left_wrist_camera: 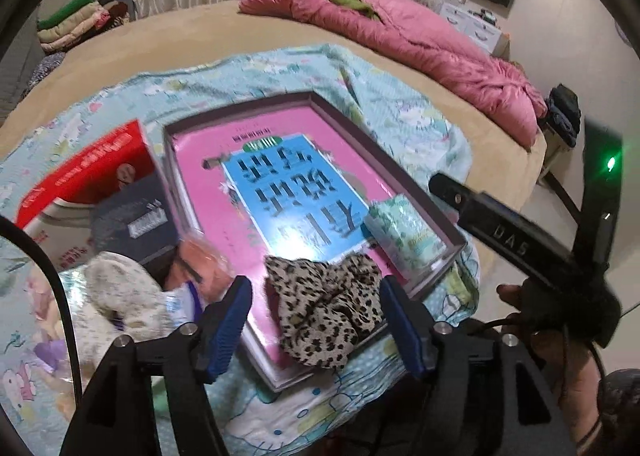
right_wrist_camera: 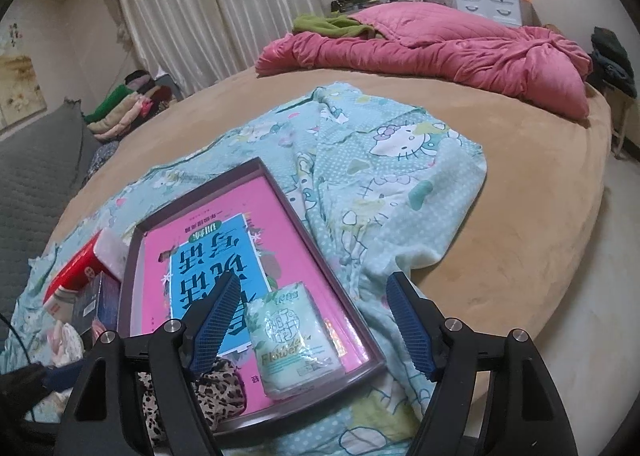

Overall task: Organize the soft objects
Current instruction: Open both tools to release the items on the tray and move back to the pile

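Note:
A shallow pink tray (left_wrist_camera: 320,100) (right_wrist_camera: 208,180) with a dark rim lies on a light-blue cartoon blanket. A leopard-print scrunchie (left_wrist_camera: 324,308) (right_wrist_camera: 216,388) lies in the tray's near corner. My left gripper (left_wrist_camera: 316,320) is open, its blue fingers on either side of the scrunchie, not closed on it. A green-white tissue pack (left_wrist_camera: 404,232) (right_wrist_camera: 292,344) lies in the tray. My right gripper (right_wrist_camera: 312,324) is open and empty, hovering above the tissue pack. A plush toy (left_wrist_camera: 124,296) lies left of the tray.
A red box (left_wrist_camera: 80,180) (right_wrist_camera: 76,272) and a dark box (left_wrist_camera: 136,224) sit left of the tray. The blanket (right_wrist_camera: 392,176) lies on a tan bed (right_wrist_camera: 520,192). A pink duvet (right_wrist_camera: 440,44) is at the far side. Folded clothes (right_wrist_camera: 124,108) are stacked far left.

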The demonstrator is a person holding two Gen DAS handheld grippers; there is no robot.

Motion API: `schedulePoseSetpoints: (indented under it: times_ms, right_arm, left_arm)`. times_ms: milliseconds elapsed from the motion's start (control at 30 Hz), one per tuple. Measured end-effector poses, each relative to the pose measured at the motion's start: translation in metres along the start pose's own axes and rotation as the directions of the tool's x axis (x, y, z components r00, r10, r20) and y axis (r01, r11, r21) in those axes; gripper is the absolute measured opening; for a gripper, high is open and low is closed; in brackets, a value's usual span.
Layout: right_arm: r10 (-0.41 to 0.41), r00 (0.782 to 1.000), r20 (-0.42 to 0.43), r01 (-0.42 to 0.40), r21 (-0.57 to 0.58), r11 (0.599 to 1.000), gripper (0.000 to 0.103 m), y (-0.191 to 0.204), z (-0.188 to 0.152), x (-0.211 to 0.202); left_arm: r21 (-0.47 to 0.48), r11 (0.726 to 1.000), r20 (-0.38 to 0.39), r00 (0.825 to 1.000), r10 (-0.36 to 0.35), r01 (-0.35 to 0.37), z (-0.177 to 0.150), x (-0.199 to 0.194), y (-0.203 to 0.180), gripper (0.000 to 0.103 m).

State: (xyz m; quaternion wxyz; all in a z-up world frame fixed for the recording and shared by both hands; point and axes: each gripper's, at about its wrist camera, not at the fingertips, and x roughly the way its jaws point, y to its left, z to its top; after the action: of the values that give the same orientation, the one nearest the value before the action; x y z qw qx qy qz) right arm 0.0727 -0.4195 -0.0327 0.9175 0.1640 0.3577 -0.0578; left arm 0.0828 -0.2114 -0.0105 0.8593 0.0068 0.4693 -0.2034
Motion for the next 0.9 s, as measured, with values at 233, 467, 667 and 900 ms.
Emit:
schedulePoseSetpoints:
  times_ms: [233, 467, 667, 900]
  right_arm:
    - [0.046, 0.997, 0.064, -0.045, -0.008, 0.999, 0.079, 0.009, 0.003, -0.017]
    - [0.122, 0.988, 0.094, -0.115, -0.077, 0.99, 0.079, 0.046, 0.004, -0.042]
    - [0.201, 0.974, 0.1, -0.188, -0.127, 0.974, 0.08, 0.083, 0.003, -0.064]
    - [0.268, 0.961, 0.073, -0.249, -0.203, 0.947, 0.08, 0.123, -0.006, -0.08]
  left_arm:
    - [-0.043, 0.998, 0.09, 0.995, 0.045, -0.041, 0.003, -0.04, 0.023, 0.077]
    - [-0.128, 0.987, 0.135, 0.985, 0.11, -0.093, -0.006, -0.075, 0.067, 0.079]
    - [-0.212, 0.969, 0.157, 0.974, 0.163, -0.128, -0.012, -0.103, 0.107, 0.079]
    - [-0.295, 0.943, 0.187, 0.959, 0.215, -0.154, -0.022, -0.132, 0.149, 0.079]
